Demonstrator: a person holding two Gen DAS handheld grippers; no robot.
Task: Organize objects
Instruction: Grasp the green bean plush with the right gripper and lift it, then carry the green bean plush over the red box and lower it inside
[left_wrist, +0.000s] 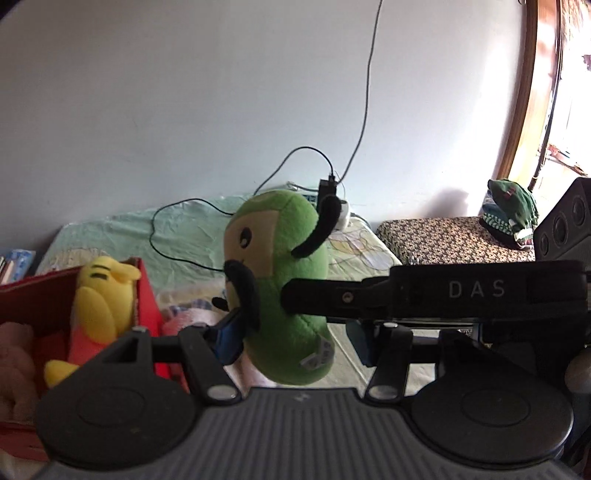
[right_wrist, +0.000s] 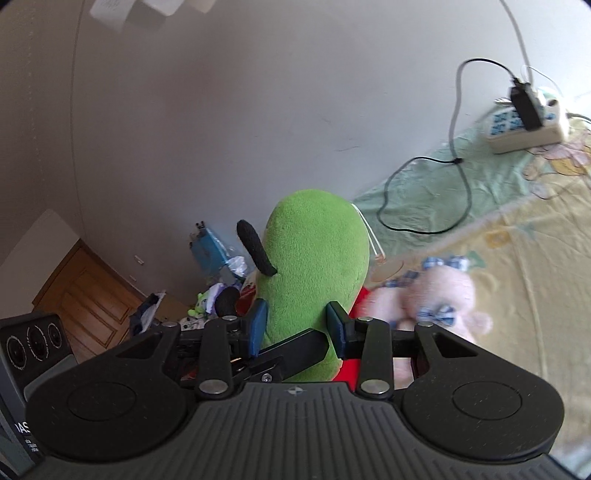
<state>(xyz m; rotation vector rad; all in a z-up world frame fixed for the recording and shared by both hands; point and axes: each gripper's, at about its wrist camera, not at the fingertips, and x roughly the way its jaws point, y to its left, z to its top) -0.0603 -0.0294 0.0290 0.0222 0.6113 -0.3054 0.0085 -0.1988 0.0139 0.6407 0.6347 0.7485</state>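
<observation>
A green plush toy (left_wrist: 284, 280) with black arms and a tan face hangs in the air above the bed. My right gripper (right_wrist: 297, 328) is shut on the green plush toy (right_wrist: 314, 266), its blue pads pressed on both sides. In the left wrist view the right gripper's black finger (left_wrist: 332, 301) reaches in from the right. My left gripper (left_wrist: 291, 338) is open around the plush's lower part, its blue pad (left_wrist: 227, 332) next to the toy. A red box (left_wrist: 144, 295) at left holds a yellow plush (left_wrist: 101, 299) and a brownish plush (left_wrist: 14, 365).
A pink plush with blue checked bows (right_wrist: 436, 295) lies on the bed sheet (right_wrist: 517, 229). A power strip with a charger (right_wrist: 524, 118) and black cable (right_wrist: 424, 192) lie by the wall. A patterned stool (left_wrist: 443, 236) carries a green item (left_wrist: 511, 210). Clutter lies in the corner (right_wrist: 218, 269).
</observation>
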